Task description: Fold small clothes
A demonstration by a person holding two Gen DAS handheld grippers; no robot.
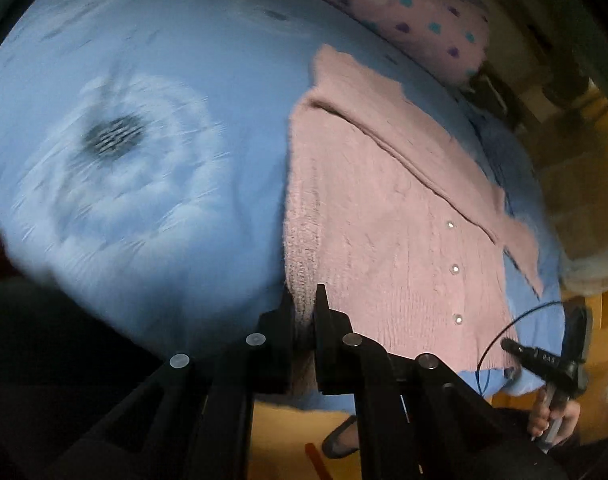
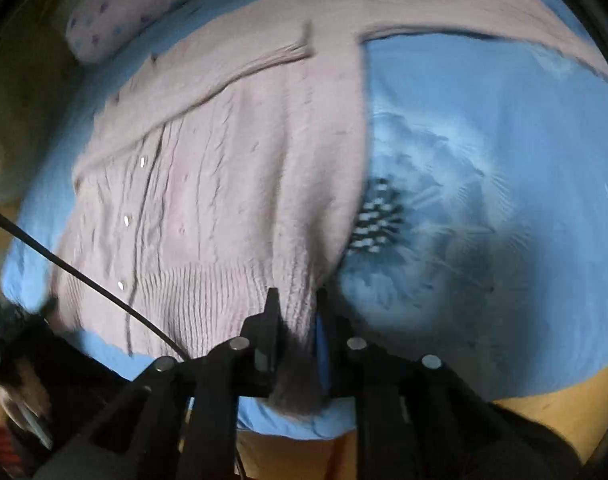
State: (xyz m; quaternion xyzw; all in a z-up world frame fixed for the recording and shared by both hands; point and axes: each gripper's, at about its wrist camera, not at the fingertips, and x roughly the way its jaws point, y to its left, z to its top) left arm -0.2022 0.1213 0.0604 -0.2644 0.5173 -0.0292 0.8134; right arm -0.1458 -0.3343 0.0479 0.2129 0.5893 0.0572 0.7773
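Note:
A pink knitted cardigan [image 1: 384, 216] with small shiny buttons lies on a blue bedsheet [image 1: 163, 60]. One sleeve is folded across its front. My left gripper [image 1: 304, 300] is shut on the ribbed hem at the cardigan's near corner. In the right wrist view the cardigan [image 2: 231, 168] fills the left and middle, with one sleeve stretched out to the upper right. My right gripper [image 2: 295, 300] is shut on its ribbed hem near the side edge. Both views are motion-blurred.
A pink pillow [image 1: 416, 12] with blue and purple dots lies at the head of the bed; it also shows in the right wrist view [image 2: 119, 12]. A white flower print [image 1: 119, 172] marks the sheet. The other hand-held device [image 1: 552, 364] and yellow floor [image 1: 279, 436] are below.

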